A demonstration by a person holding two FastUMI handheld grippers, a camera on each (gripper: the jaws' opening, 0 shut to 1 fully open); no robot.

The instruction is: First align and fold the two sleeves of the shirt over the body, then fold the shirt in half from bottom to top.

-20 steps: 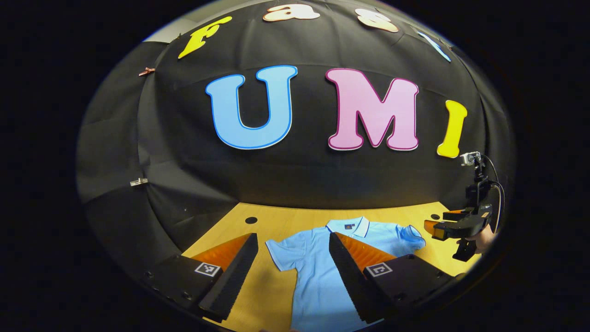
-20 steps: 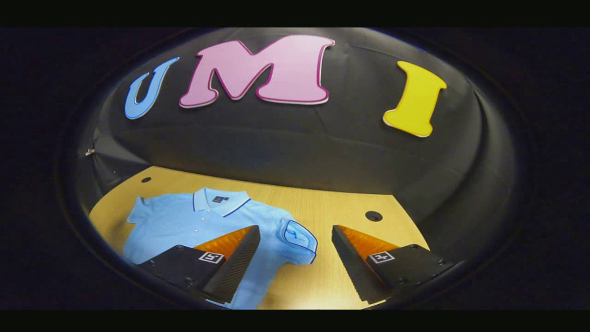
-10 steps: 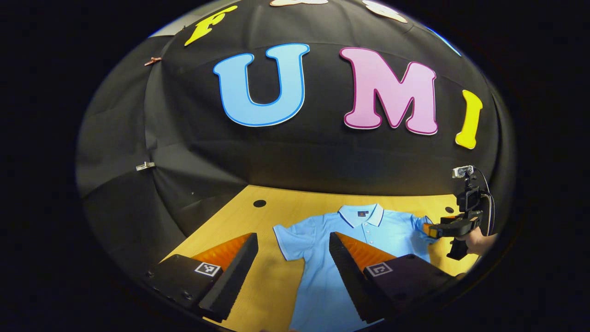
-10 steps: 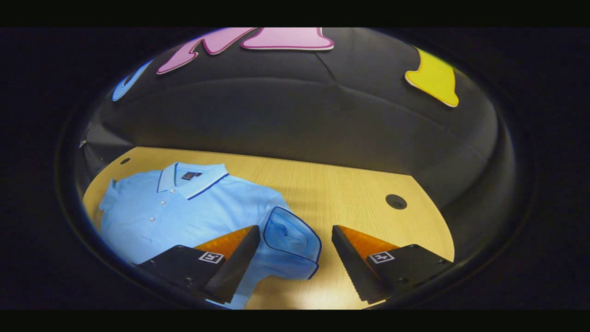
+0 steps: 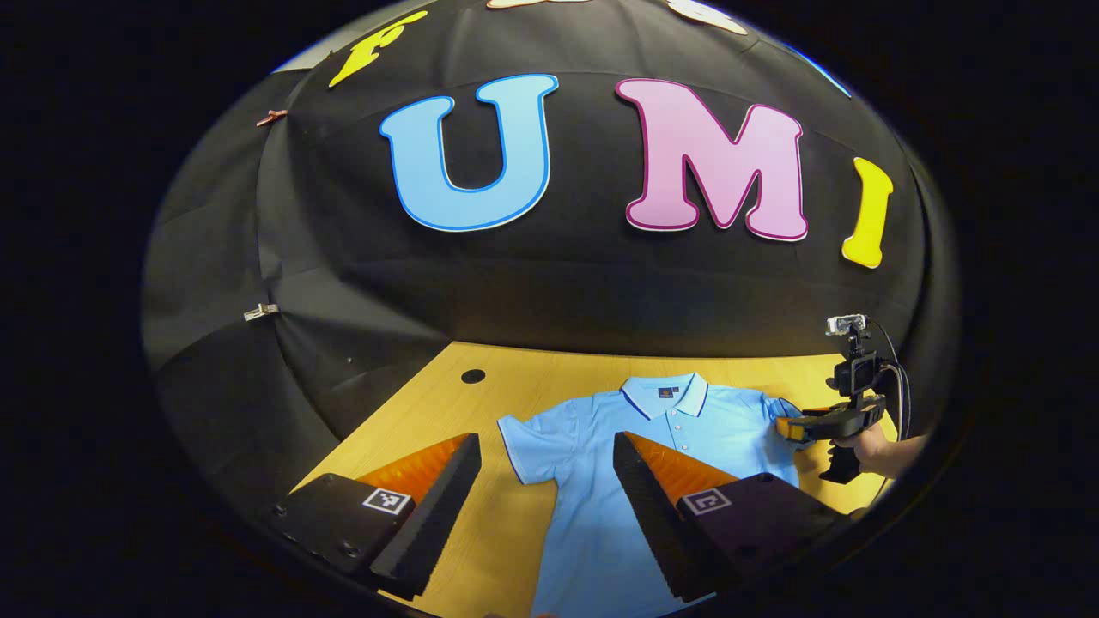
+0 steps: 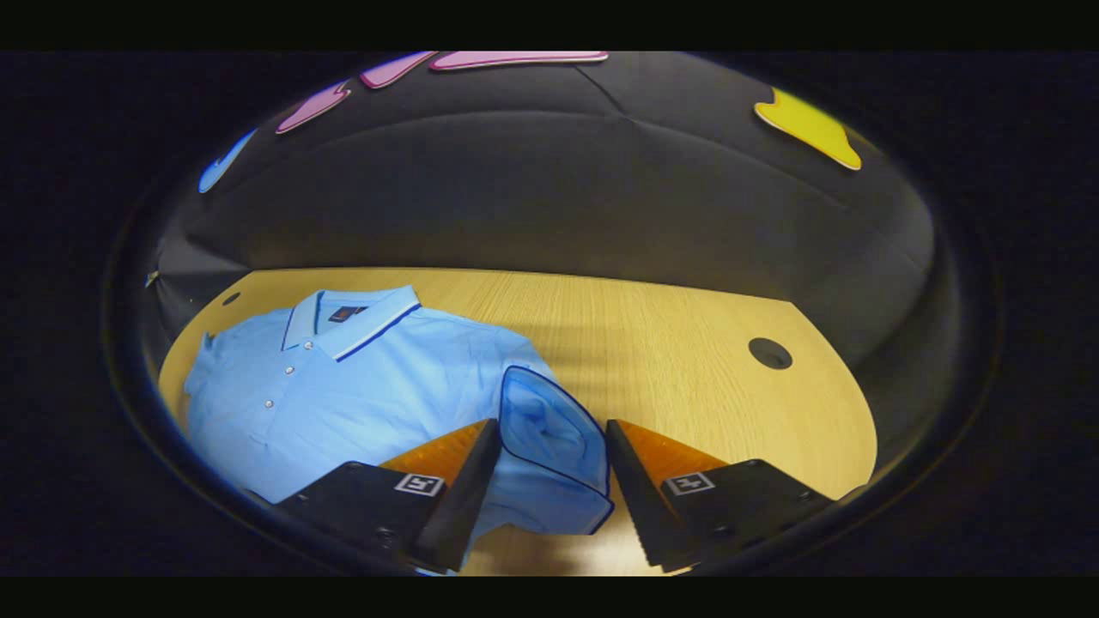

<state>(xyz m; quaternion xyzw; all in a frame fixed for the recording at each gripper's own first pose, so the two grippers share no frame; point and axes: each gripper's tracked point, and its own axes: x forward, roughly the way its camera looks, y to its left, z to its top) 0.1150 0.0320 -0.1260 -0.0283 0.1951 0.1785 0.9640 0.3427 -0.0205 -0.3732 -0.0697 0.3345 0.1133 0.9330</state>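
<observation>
Black cloth walls close off the booth behind a pale wooden bench (image 5: 515, 532), and on that bench we see a light blue polo shirt (image 5: 601, 515) lying flat, front up, collar toward the back edge. Two round holes (image 6: 770, 353) sit in the bench top, one near each back corner.

Our left gripper (image 5: 547, 515) hangs above the bench's near edge, its fingers spread wide and holding nothing; one finger is over bare wood, the other over the shirt's body, with the shirt's left-hand sleeve (image 5: 528, 442) lying flat between them.

Our right gripper (image 6: 549, 493) is down at the other sleeve (image 6: 549, 438), which bulges up, its cuff opening facing the camera. The fingers stand on either side of this sleeve, very near it or touching; we cannot tell whether they press on it. In the left gripper view a hand (image 5: 884, 451) holds that gripper at the shirt's far shoulder.
</observation>
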